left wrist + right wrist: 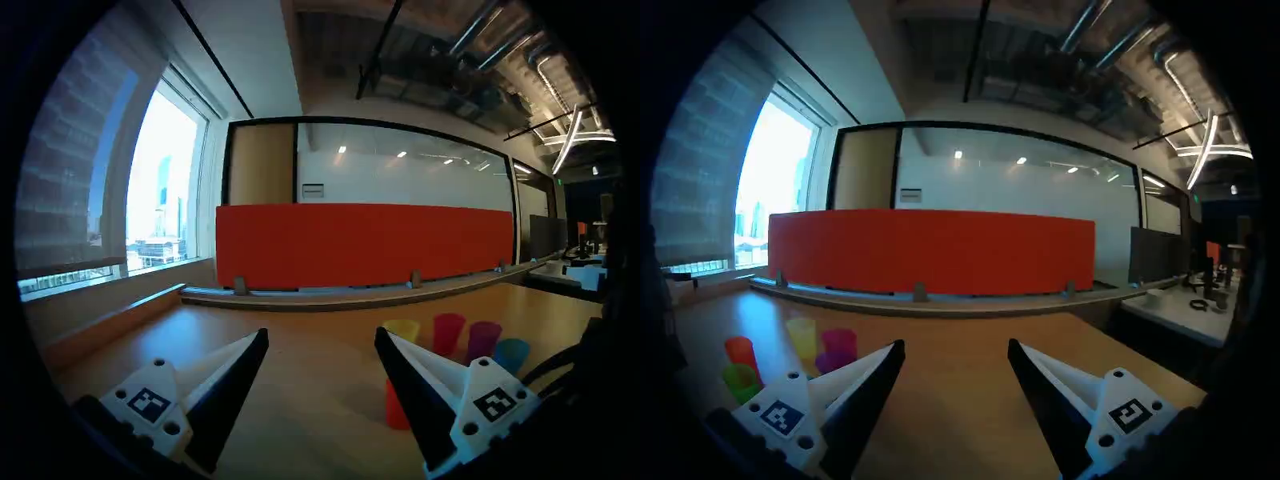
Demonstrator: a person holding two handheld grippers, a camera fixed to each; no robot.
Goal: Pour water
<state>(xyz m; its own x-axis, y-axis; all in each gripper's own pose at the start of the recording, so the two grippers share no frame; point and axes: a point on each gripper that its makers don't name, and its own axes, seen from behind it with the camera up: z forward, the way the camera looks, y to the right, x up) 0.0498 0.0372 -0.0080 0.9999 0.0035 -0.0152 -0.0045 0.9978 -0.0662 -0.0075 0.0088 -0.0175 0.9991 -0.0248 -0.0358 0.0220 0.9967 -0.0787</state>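
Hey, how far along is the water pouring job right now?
Nothing looks done yet. The left tongs and right tongs are both open and hold nothing, above the table. The coloured cups stand upright in a cluster, none gripped. Left to do: grasp a cup, pour, set it down. Whether any cup holds water I cannot tell.

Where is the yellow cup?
In the left gripper view, the yellow cup stands on the wooden table, right of centre, with the pink cup just to its right.

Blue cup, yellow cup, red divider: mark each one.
blue cup (513, 353), left gripper view, side wall.
yellow cup (405, 330), left gripper view, upper wall.
red divider (928, 250), right gripper view, centre of its face.
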